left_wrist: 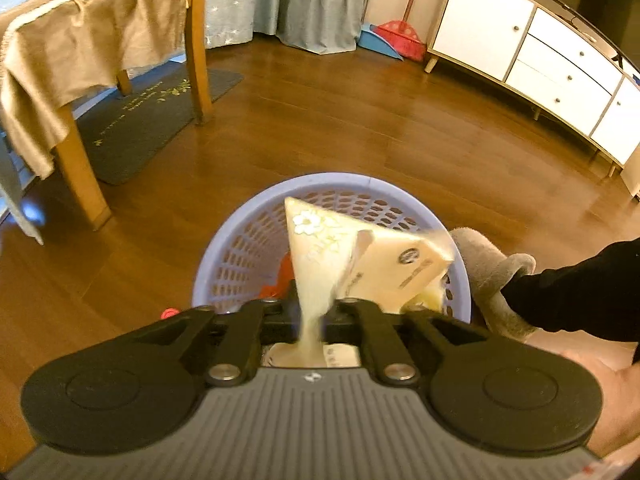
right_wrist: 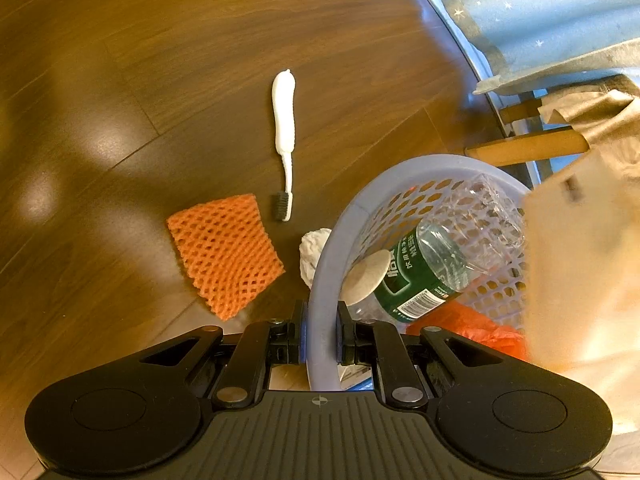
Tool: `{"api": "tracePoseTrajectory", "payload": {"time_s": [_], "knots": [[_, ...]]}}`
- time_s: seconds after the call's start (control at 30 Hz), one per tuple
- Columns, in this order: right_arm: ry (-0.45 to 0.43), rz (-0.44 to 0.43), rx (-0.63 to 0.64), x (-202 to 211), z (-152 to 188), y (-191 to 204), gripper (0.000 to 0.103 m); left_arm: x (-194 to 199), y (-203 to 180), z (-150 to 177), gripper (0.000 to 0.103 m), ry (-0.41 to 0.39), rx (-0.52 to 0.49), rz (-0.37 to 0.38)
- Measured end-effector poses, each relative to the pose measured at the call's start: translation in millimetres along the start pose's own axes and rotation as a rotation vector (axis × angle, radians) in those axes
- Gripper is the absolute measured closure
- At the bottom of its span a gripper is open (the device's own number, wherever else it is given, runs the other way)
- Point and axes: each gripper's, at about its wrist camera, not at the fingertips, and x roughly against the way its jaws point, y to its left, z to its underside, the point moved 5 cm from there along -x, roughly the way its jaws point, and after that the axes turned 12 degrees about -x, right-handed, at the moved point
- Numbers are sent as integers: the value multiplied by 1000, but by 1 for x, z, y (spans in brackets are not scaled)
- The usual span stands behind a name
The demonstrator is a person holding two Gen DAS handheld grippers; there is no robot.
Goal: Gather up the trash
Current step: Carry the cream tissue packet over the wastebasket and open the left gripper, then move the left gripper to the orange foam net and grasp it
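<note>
My left gripper [left_wrist: 314, 312] is shut on a cream plastic wrapper [left_wrist: 320, 248] printed with a flower, and holds it over the lilac mesh basket [left_wrist: 240, 248]. My right gripper [right_wrist: 322, 336] is shut on the basket's rim [right_wrist: 320, 280]. Inside the basket lie a clear bottle with a green label [right_wrist: 436, 264], a beige round pad [right_wrist: 366, 276] and orange plastic [right_wrist: 480, 332]. The same wrapper shows blurred at the right of the right wrist view [right_wrist: 580, 272]. On the floor lie an orange foam net [right_wrist: 226, 254], a white toothbrush [right_wrist: 285, 128] and a crumpled white tissue [right_wrist: 312, 252].
A wooden chair [left_wrist: 96, 80] draped in tan cloth stands at the left, with a dark mat [left_wrist: 152, 120] under it. A white cabinet [left_wrist: 540, 64] lines the right wall. A red broom and blue dustpan [left_wrist: 396, 38] lean at the back. A grey slipper [left_wrist: 492, 276] and a black sleeve [left_wrist: 580, 292] are beside the basket.
</note>
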Motion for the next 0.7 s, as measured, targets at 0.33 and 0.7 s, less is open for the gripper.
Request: {"api": "tracePoseTrajectory", "payload": {"time_s": [0.33, 0.7], "knots": [[0, 1, -2, -1, 0, 0, 94, 16, 20, 15, 41, -19, 39, -61], [1, 3, -4, -1, 1, 0, 93, 64, 59, 108, 21, 117, 94, -197]]}}
